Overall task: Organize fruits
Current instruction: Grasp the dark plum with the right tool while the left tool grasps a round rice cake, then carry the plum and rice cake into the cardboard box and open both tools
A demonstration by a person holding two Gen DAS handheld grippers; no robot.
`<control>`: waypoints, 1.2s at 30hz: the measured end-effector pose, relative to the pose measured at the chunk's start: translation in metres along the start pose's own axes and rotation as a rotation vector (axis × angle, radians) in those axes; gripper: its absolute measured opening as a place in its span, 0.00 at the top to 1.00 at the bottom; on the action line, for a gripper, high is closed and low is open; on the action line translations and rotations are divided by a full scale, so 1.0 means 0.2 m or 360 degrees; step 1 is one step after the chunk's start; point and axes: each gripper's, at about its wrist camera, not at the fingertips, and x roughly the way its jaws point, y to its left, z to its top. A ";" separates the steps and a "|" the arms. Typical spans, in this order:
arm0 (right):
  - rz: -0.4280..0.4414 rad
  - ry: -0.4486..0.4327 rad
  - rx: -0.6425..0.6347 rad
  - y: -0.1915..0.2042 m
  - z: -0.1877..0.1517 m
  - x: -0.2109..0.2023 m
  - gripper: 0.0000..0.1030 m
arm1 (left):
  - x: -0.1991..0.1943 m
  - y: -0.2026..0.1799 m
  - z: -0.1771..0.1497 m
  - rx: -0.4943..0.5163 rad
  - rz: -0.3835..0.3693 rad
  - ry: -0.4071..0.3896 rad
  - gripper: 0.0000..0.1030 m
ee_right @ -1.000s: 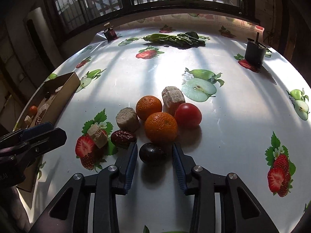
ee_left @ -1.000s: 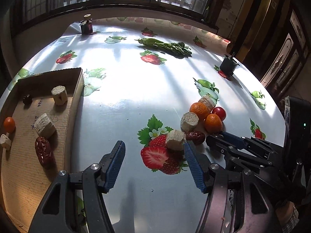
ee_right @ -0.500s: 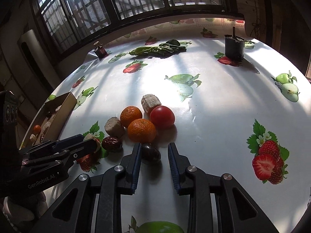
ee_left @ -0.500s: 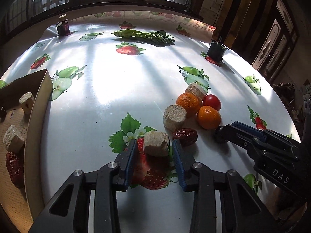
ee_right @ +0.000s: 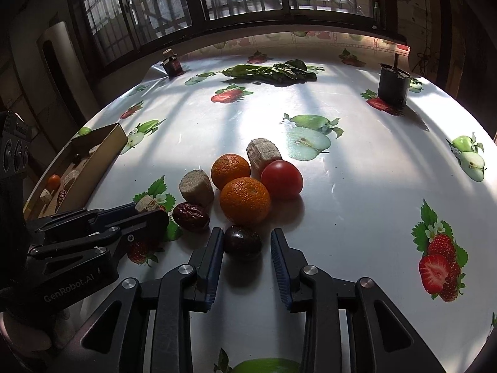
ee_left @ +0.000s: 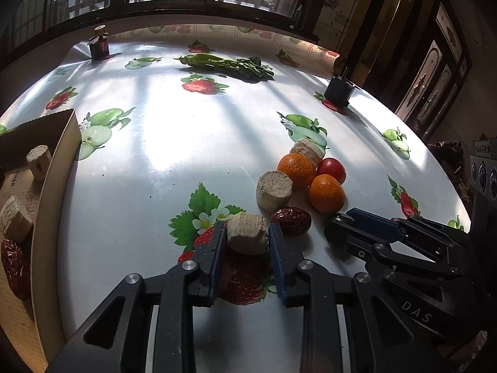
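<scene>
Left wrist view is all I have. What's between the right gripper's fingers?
Observer: A dark purple round fruit, sitting on the white fruit-print tablecloth.
Operator: Clamped?
Observer: Not squarely. On the right gripper, one pad touches it and a sliver of gap shows at the other.
Operator: Anything orange sorted yet?
Observer: Yes, one small orange fruit lies inside the brown cardboard box.

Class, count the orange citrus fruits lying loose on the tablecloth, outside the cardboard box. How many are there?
2. One orange sits behind, beside the red tomato; the other orange lies nearer, just behind the dark plum. None seems hidden.
</scene>
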 end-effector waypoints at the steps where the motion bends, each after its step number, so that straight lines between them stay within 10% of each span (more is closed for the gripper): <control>1: 0.0007 0.0004 -0.0007 0.00 0.00 0.00 0.68 | 0.00 0.00 0.00 -0.0004 -0.0004 0.0000 0.74; 14: -0.0060 -0.0013 -0.0042 0.04 0.00 -0.01 0.72 | -0.05 0.02 0.00 -0.0034 0.0025 -0.0061 0.74; 24: -0.0008 -0.0073 -0.0081 0.26 0.01 -0.26 0.74 | -0.59 0.26 -0.11 -0.0248 -0.0125 -0.0309 0.74; 33: 0.0315 -0.0037 -0.0198 0.76 0.12 -0.22 0.74 | -0.88 0.91 -0.24 -0.0591 0.0529 -0.0329 0.74; 36: 0.0376 0.0016 -0.0272 0.95 0.14 -0.13 0.74 | -0.88 1.07 -0.28 -0.0692 0.0559 -0.0258 0.74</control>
